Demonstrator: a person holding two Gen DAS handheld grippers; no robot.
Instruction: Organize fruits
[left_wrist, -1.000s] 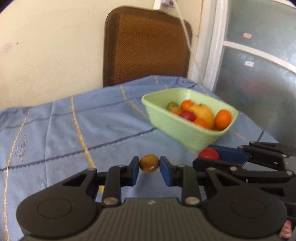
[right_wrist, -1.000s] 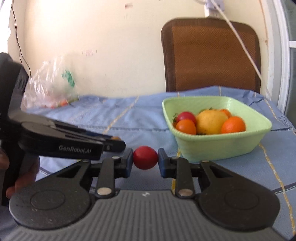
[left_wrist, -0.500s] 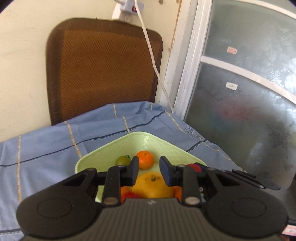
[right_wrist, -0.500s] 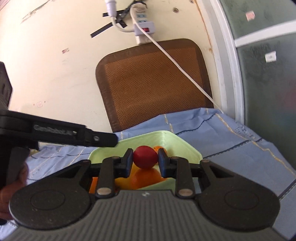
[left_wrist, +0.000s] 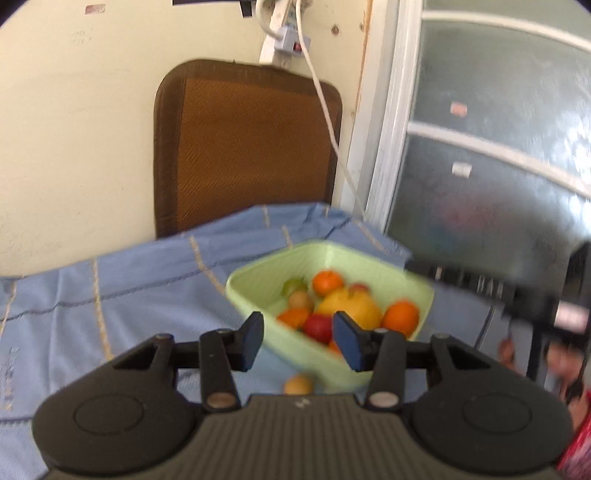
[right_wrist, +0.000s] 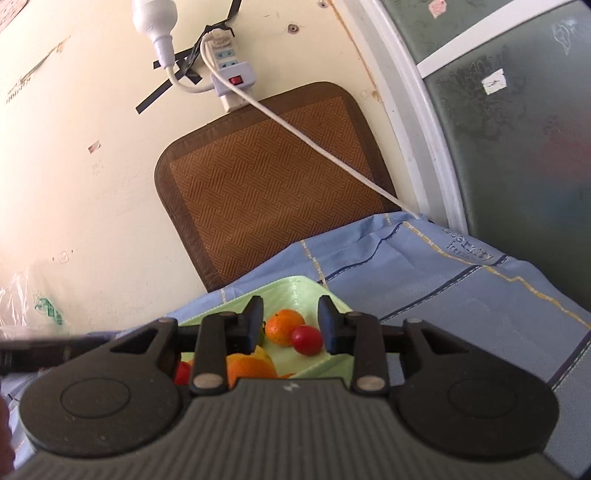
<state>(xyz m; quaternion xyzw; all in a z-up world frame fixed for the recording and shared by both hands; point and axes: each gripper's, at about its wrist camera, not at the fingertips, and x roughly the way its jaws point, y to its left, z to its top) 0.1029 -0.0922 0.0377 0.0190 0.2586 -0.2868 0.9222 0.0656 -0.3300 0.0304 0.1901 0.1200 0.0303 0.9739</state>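
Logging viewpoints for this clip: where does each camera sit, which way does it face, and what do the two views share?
Left wrist: on the left gripper, open, looking down its fingers at the green bowl of fruit; the right gripper's blurred body shows at right.
Right wrist: on the right gripper, open, tilted upward over the bowl toward the wall; a red fruit lies below.
Shared: bowl, brown mat, power strip, blue cloth.

Fruits (left_wrist: 347, 310) in bowl (left_wrist: 255, 291), apparently on tablecloth (left_wrist: 110, 295)
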